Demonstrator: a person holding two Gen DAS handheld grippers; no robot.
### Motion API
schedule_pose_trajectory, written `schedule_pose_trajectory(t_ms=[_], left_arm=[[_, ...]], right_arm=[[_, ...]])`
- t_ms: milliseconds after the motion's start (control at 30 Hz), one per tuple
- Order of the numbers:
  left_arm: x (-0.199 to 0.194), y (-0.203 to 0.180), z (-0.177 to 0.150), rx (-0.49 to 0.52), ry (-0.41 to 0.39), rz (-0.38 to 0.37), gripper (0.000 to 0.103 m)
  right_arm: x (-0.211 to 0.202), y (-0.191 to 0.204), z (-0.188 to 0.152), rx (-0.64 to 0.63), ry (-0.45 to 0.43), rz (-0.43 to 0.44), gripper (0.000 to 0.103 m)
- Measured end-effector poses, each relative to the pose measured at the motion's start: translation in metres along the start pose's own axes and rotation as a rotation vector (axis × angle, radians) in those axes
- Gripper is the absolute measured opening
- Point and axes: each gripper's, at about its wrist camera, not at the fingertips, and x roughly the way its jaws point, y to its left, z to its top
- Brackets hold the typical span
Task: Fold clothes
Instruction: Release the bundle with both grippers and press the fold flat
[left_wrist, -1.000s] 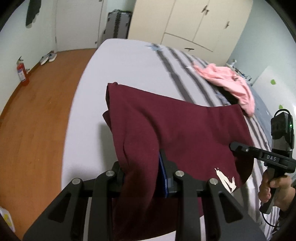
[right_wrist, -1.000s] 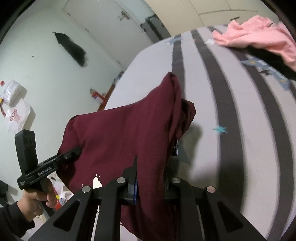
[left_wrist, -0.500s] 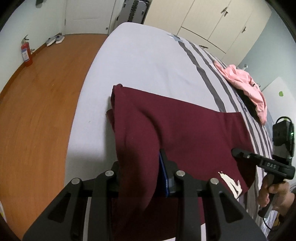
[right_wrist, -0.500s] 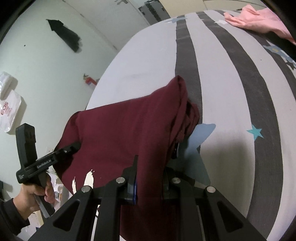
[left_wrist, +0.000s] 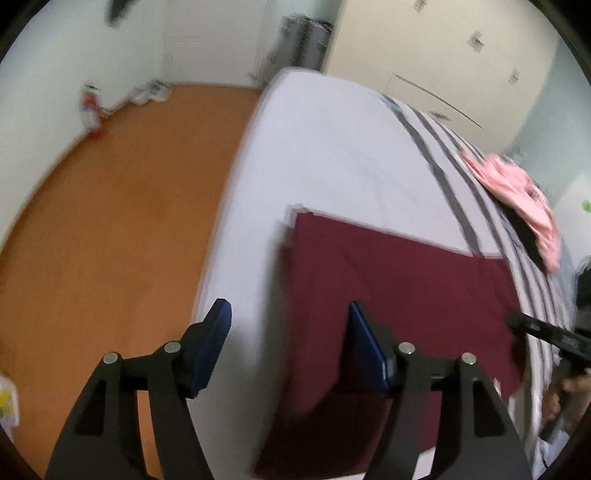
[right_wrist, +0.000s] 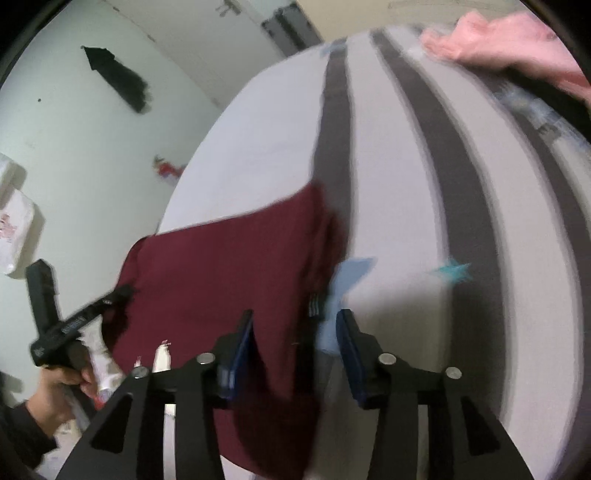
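- Jaws on both my grippers have just been opening: the left gripper (left_wrist: 288, 332) stands wide, the right gripper (right_wrist: 295, 334) about half apart.
- Cloth that was pinched in each a moment ago is free now; in the left wrist view the maroon garment (left_wrist: 399, 295) lies by the right-hand finger only, with bare sheet in the rest of the gap.
- In the right wrist view the garment's edge hangs between the two blue pads (right_wrist: 242, 345), and neither looks pressed on it, though blur makes this hard to be sure of.
- The garment now lies spread as a flat folded rectangle near the close corner of the bed (left_wrist: 332, 147), its near edge drooping over the side.
- Further up the striped sheet, well apart, waits a pink garment (left_wrist: 517, 192).
- Beyond the bed is the wooden floor (left_wrist: 129, 203).
- I judge this fold as laid down and released; next comes another fold or smoothing.
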Motion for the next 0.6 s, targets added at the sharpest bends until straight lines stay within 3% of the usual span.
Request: schedule_pose_trajectory(t_ms=[100,133,200,300,433,567,600], left_arm=[[-0.004,-0.002,0.014,0.019,-0.053,0.115,0.062],[-0.004,-0.01,0.019,0.048,-0.072,0.115,0.054],[-0.009,-0.034,0.02,0.134,-0.114,0.048,0.045],[0.0,-0.075,0.017,0.237,-0.096,-0.029,0.029],[0.046,-0.115,0.007,0.281,0.032,0.041,0.027],[0.051,-0.093,0.003,0.202,0.0,0.06,0.028],[0.051,-0.084,0.002,0.183,-0.002,0.1,0.027]], right_arm=[[-0.015,0.001,0.008,-0.031,-0.077,-0.198,0.044],[-0.017,0.003,0.012,-0.032,-0.1,-0.223,0.044],[-0.02,0.017,0.021,-0.059,-0.153,-0.21,0.046],[-0.01,0.052,0.03,-0.144,-0.186,-0.138,0.046],[0.03,0.076,0.031,-0.203,-0.128,-0.135,0.046],[0.056,0.072,0.036,-0.227,-0.106,-0.186,0.044],[0.059,0.068,0.037,-0.227,-0.108,-0.197,0.044]])
